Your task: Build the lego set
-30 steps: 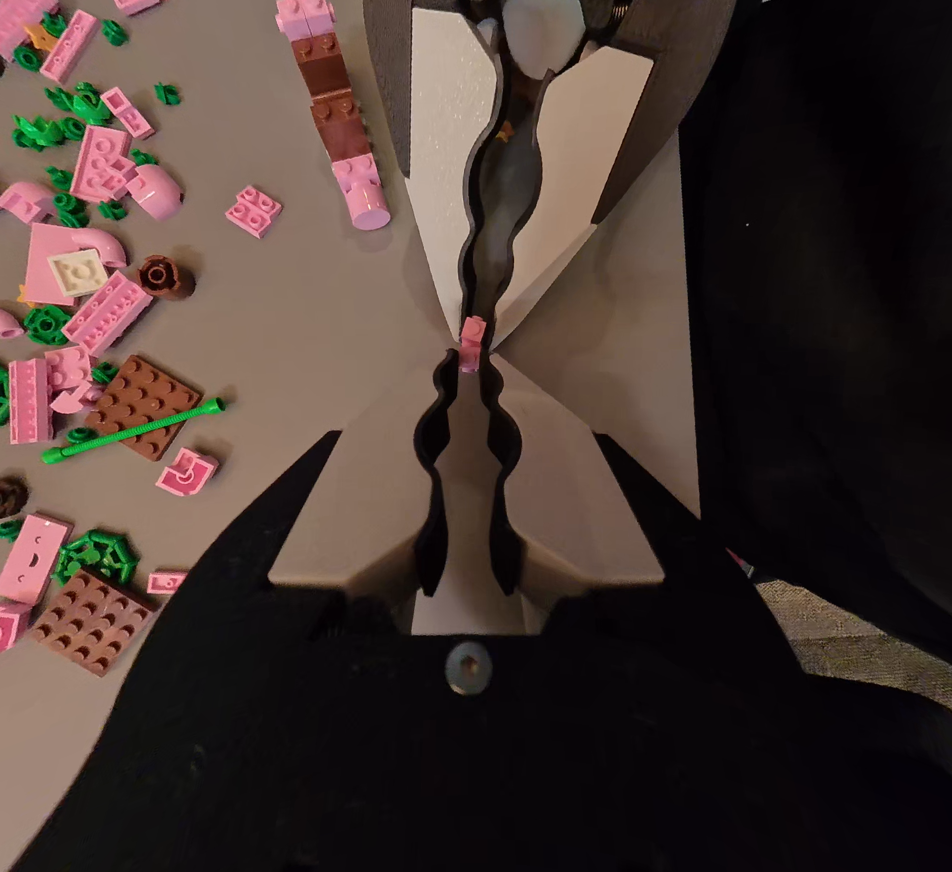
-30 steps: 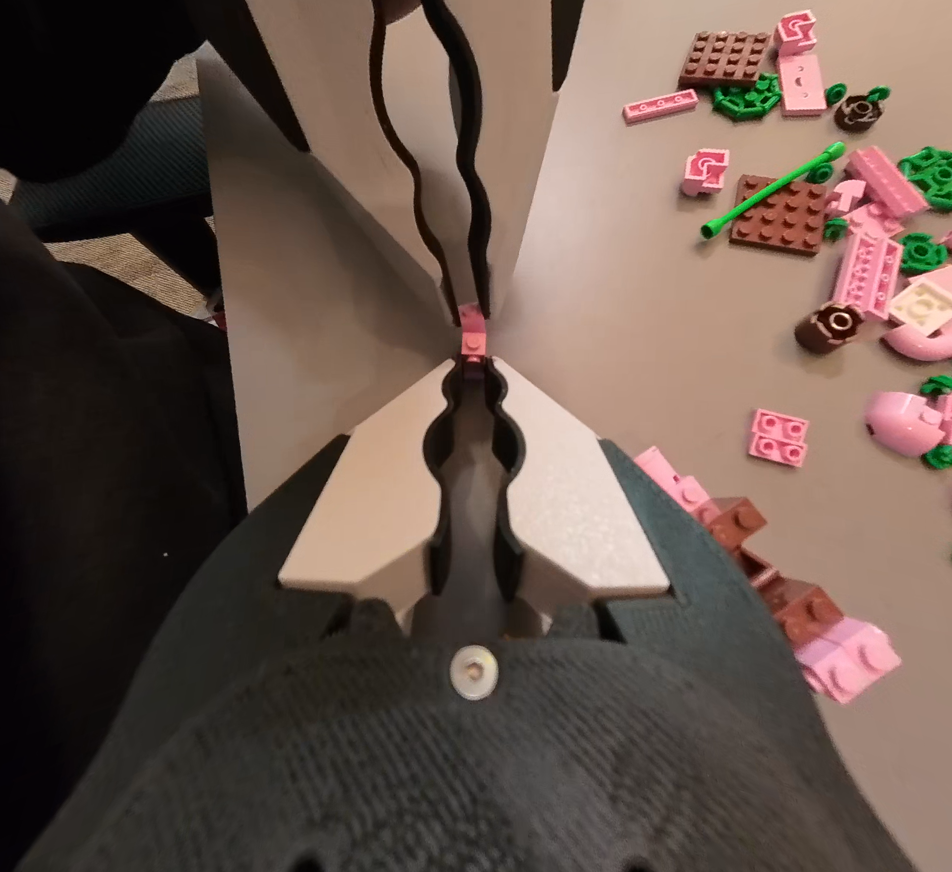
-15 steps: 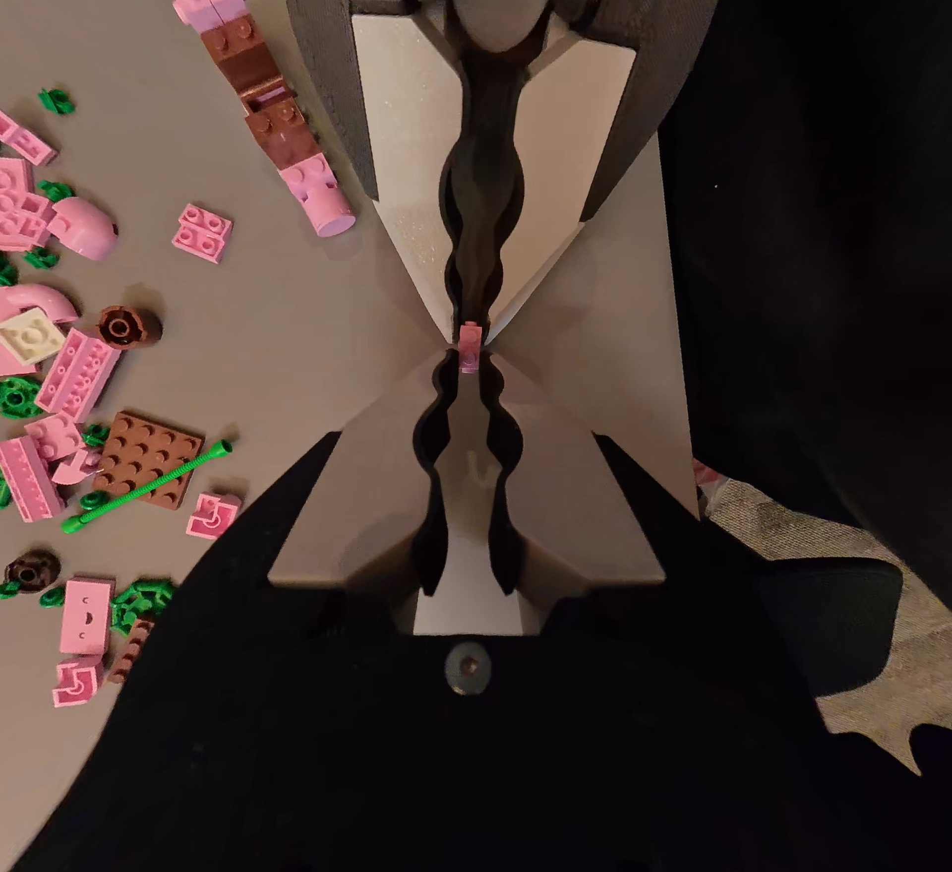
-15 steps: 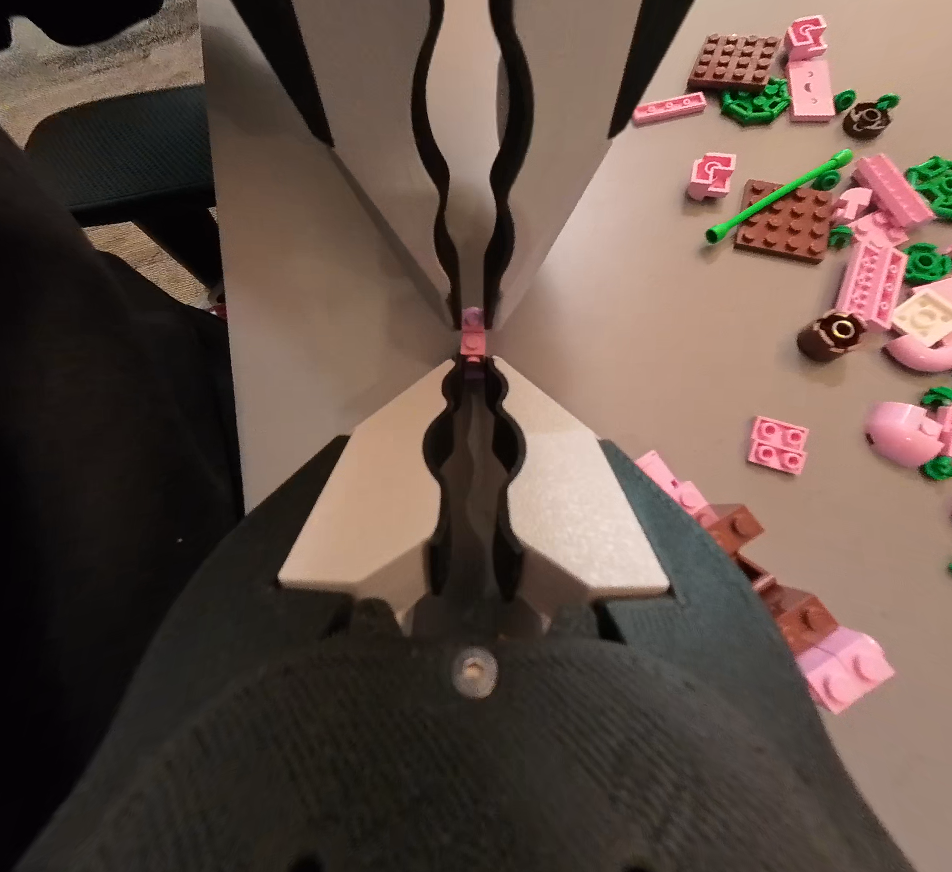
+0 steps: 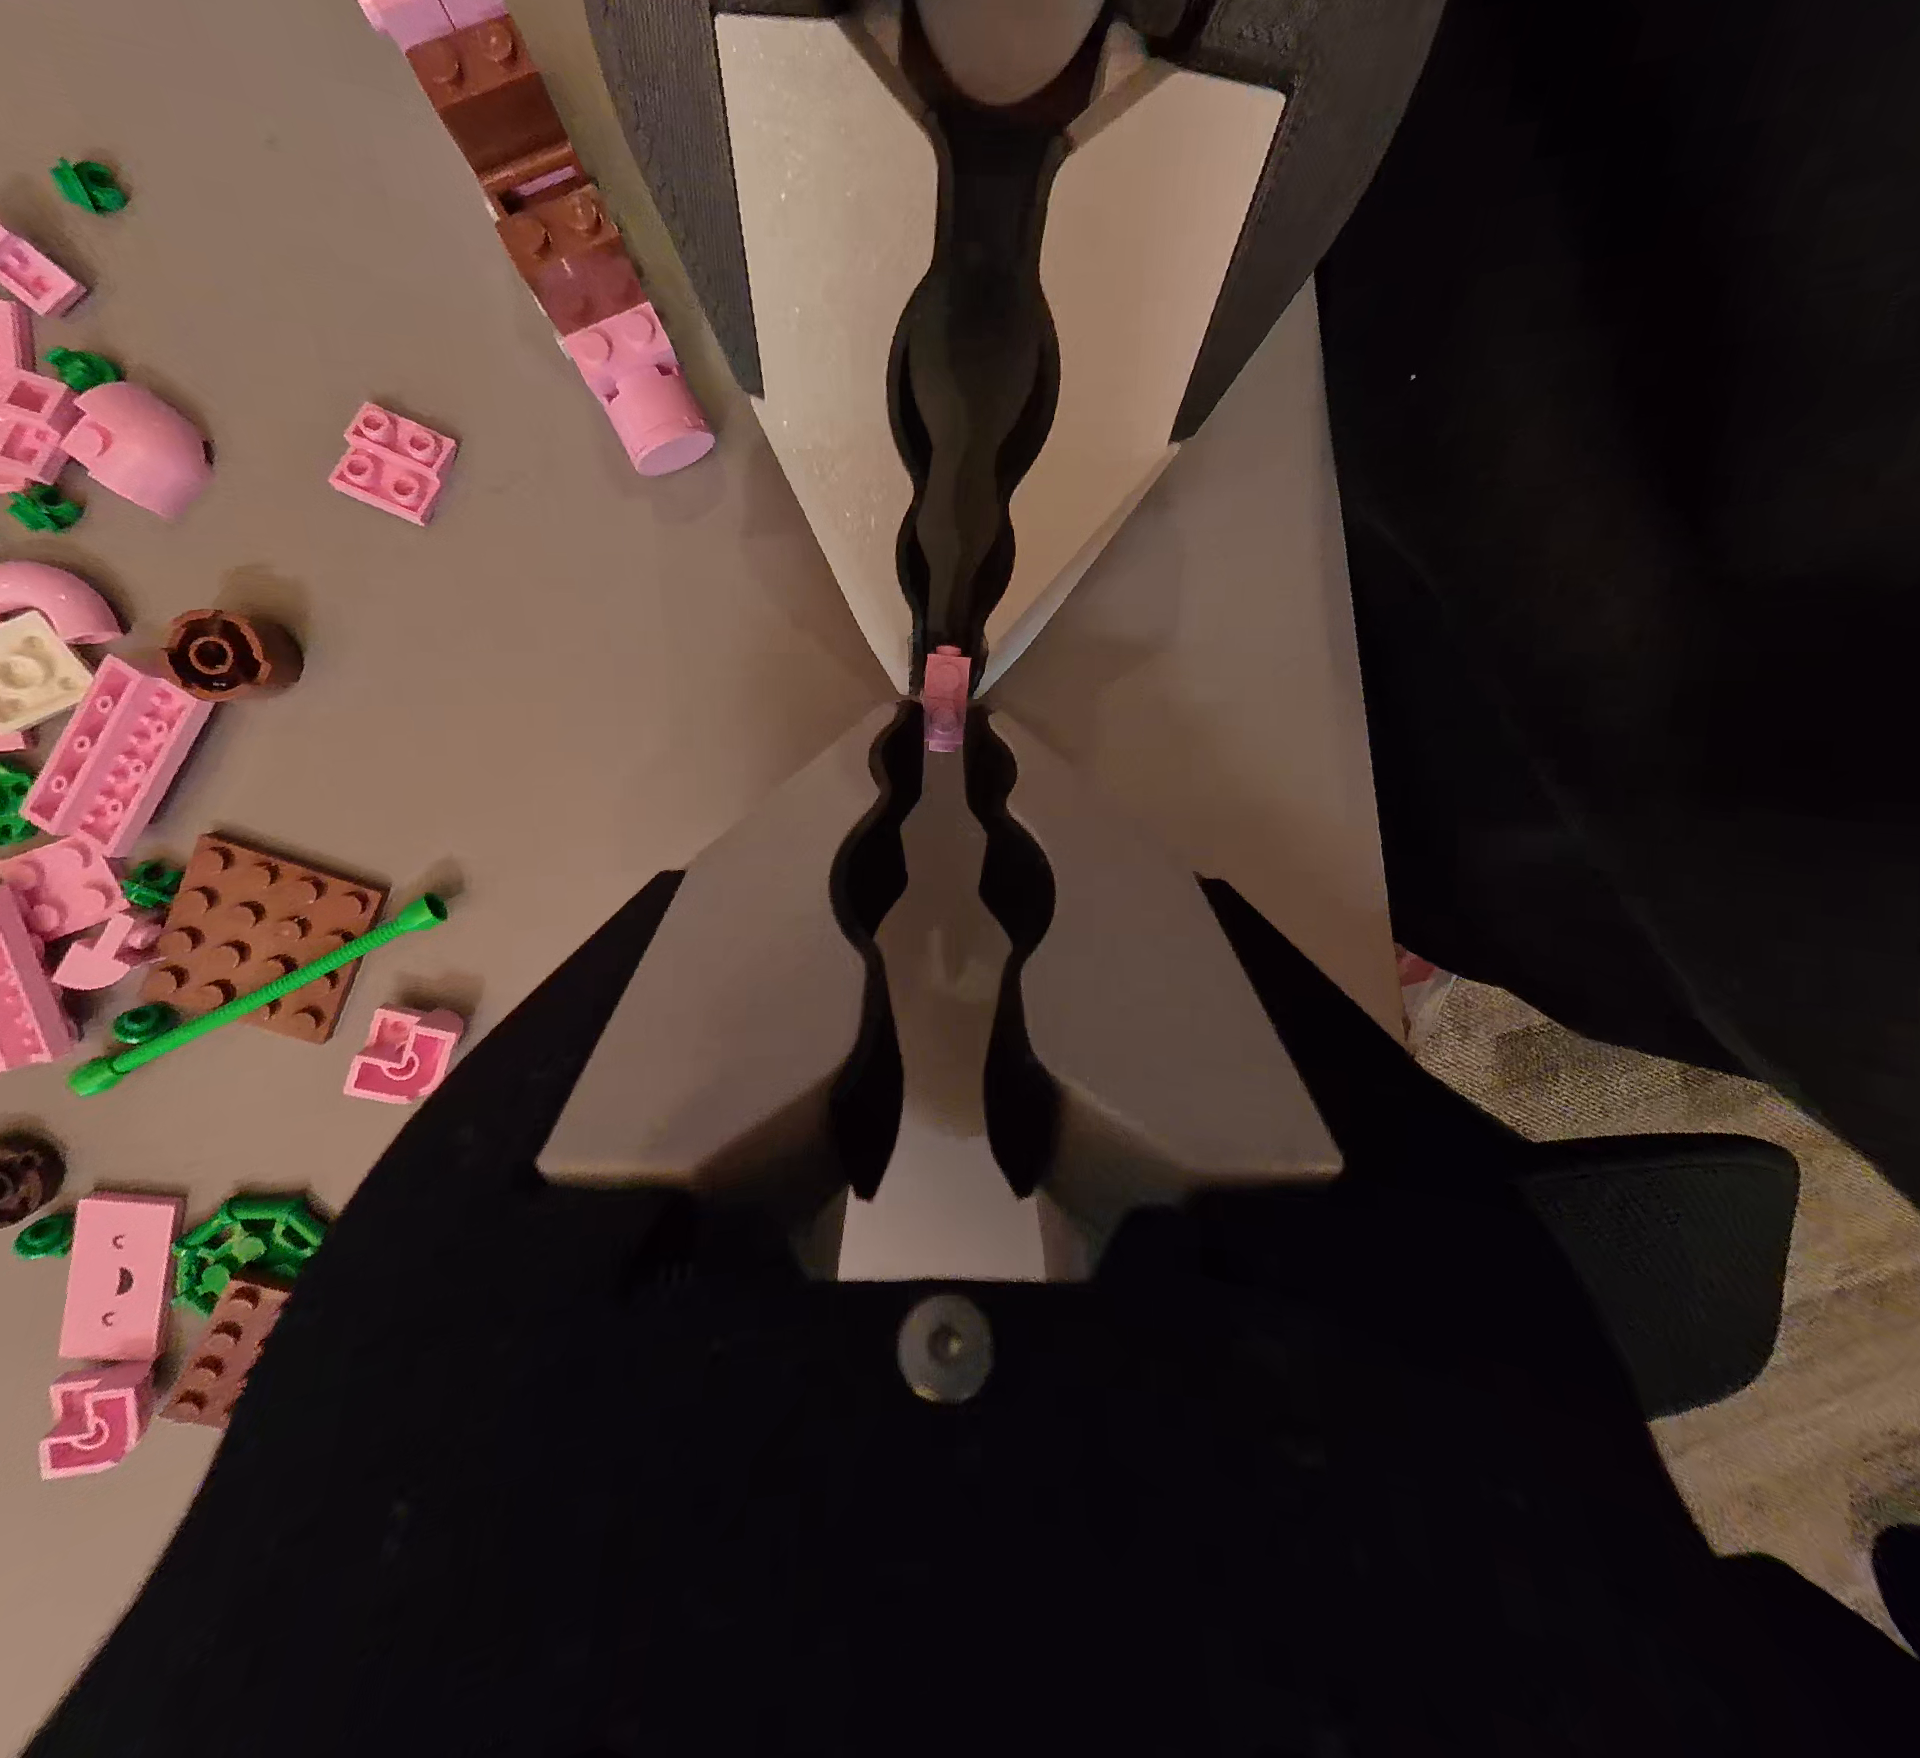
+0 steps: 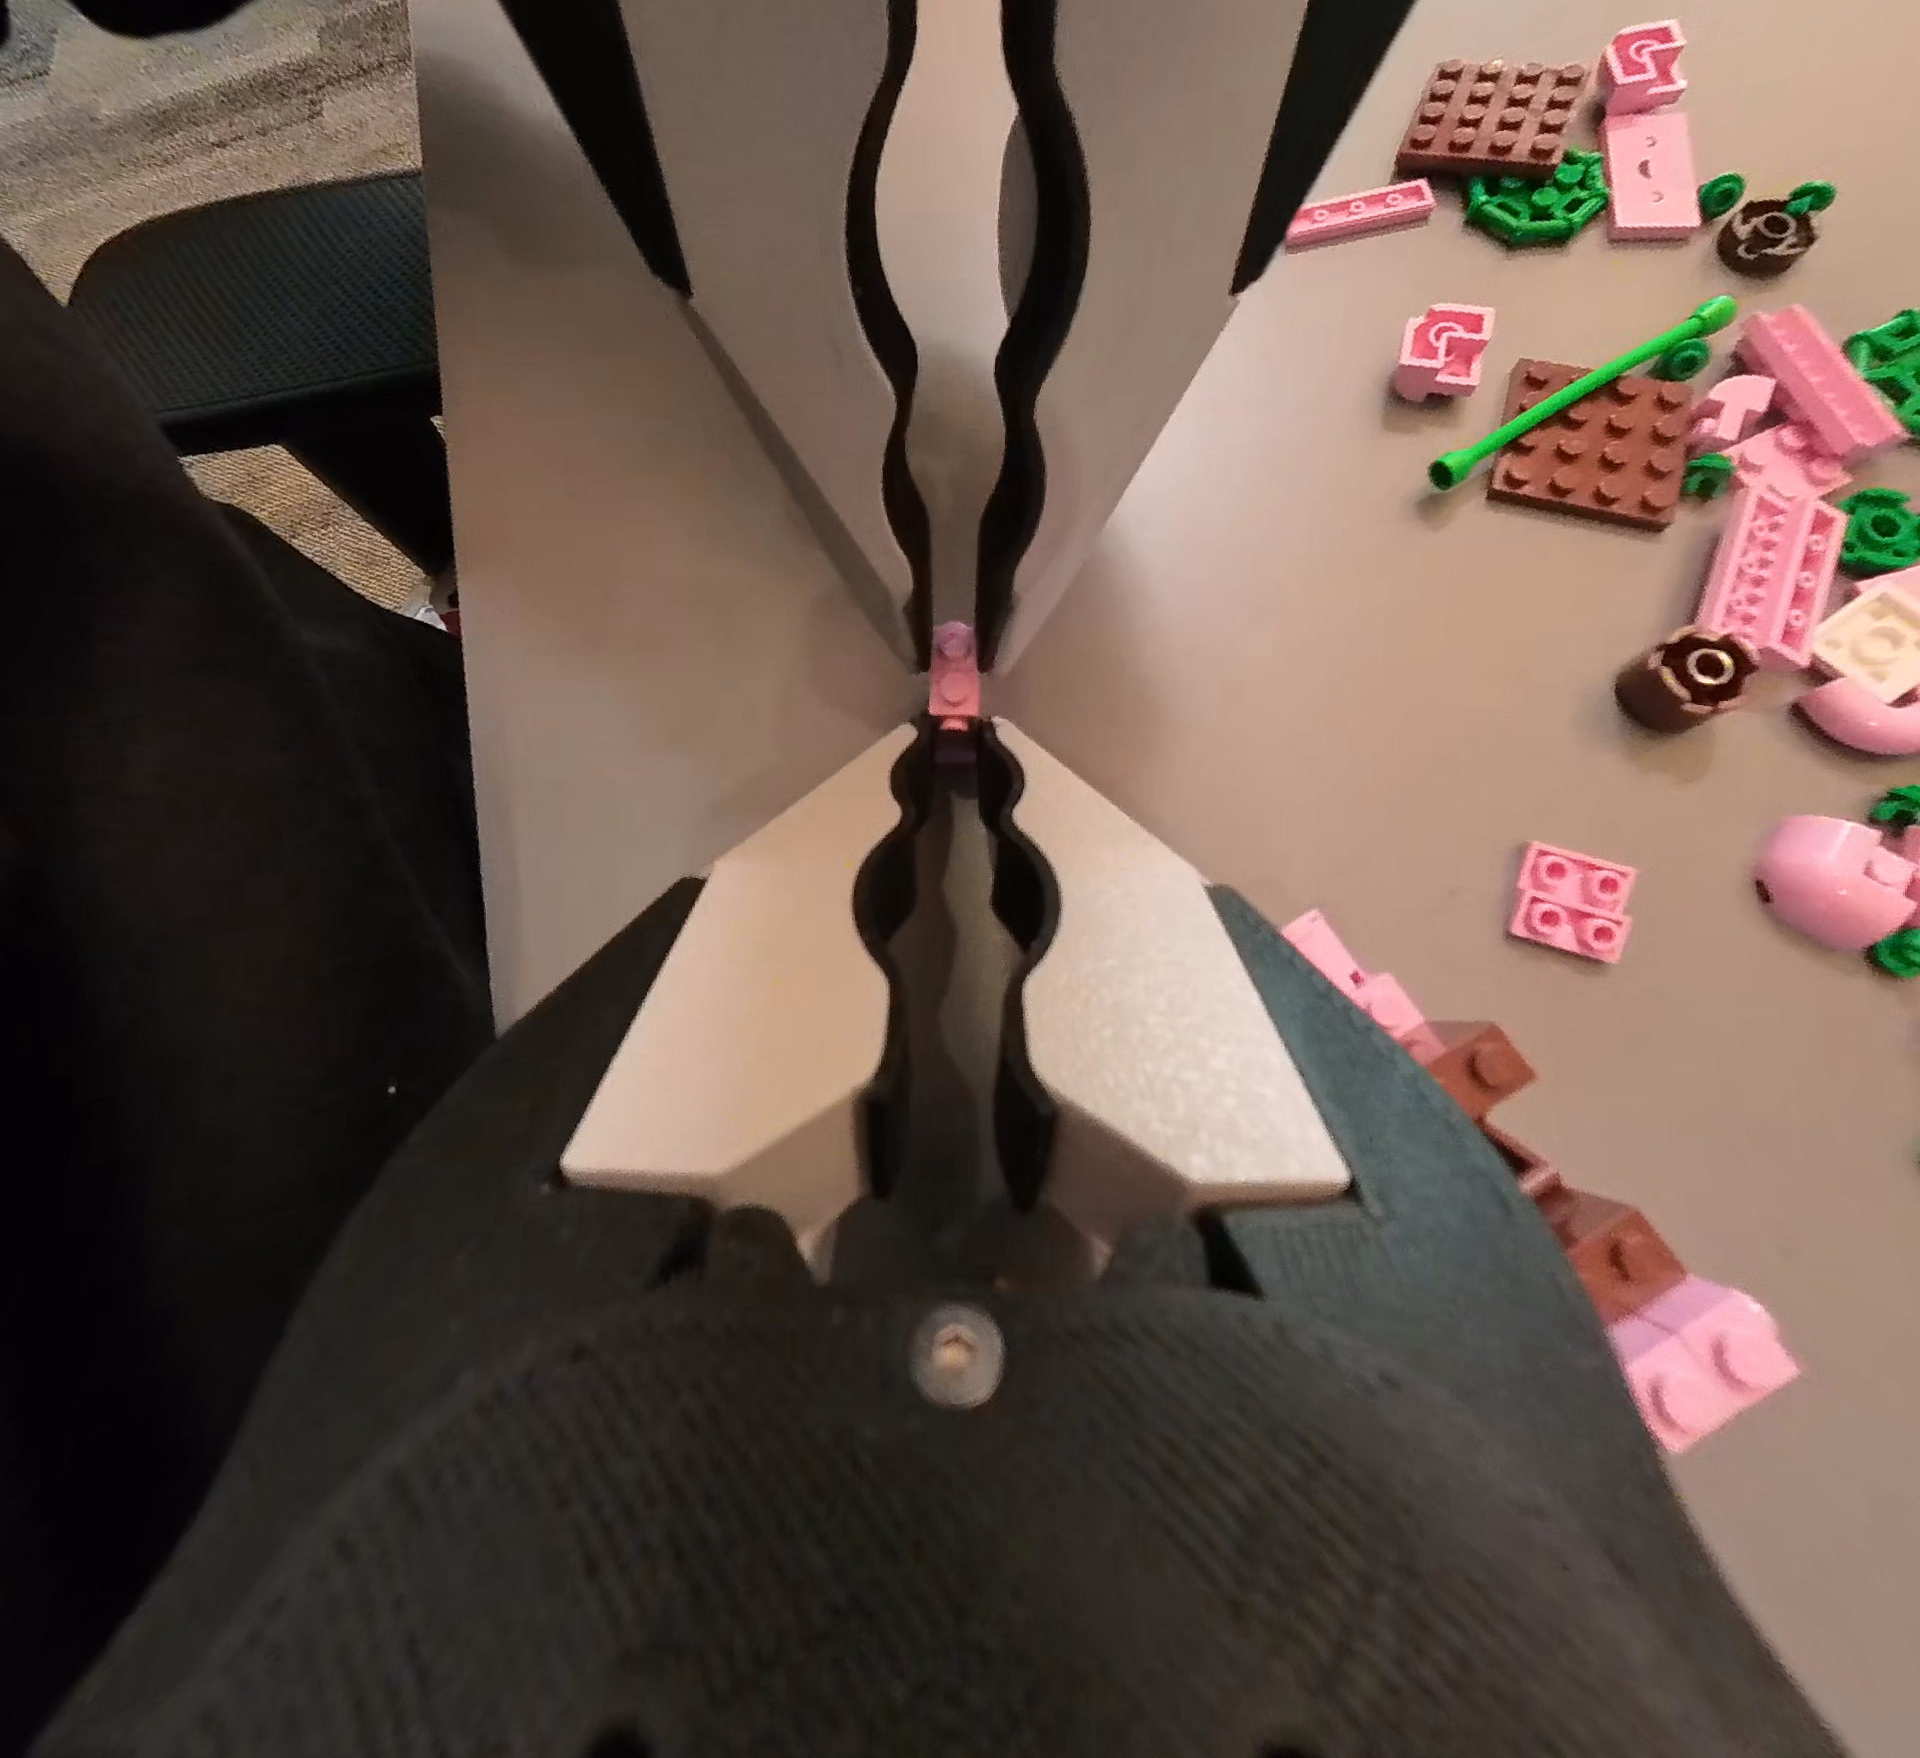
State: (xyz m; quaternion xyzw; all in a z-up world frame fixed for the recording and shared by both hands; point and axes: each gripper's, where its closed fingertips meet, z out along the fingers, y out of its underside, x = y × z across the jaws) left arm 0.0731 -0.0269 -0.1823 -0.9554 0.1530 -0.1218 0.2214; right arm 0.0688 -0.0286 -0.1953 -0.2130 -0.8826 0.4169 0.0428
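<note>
My left gripper (image 5: 943,740) and right gripper (image 6: 954,740) meet tip to tip above the grey table (image 5: 582,669), near its edge. The left gripper is shut on a tiny lavender piece (image 5: 943,734), which also shows in the right wrist view (image 6: 954,643). The right gripper is shut on a tiny pink piece (image 6: 954,692), which also shows in the left wrist view (image 5: 948,672). The two pieces touch end to end between the tips. A brown and pink built column (image 5: 530,181) lies flat on the table beside the right gripper, and shows in the right wrist view (image 6: 1558,1220).
Loose pieces lie to one side: a brown square plate (image 5: 265,939) with a green rod (image 5: 260,991) across it, a pink 2x2 plate (image 5: 393,461), a brown round piece (image 5: 223,659), pink bricks and green leaves. The table edge (image 5: 1351,669) is close by, with carpet (image 5: 1662,1085) below. My two grippers' fingertips are within a few centimetres of each other. The right tips stand about 10 cm off the pink 2x2 plate (image 5: 393,461). Seen from the right wrist view (image 6: 1569,895) as well.
The right gripper has swung into a straight line with the left one, tips facing. Both stay shut on their small pieces. The table pieces have shifted in both views.
</note>
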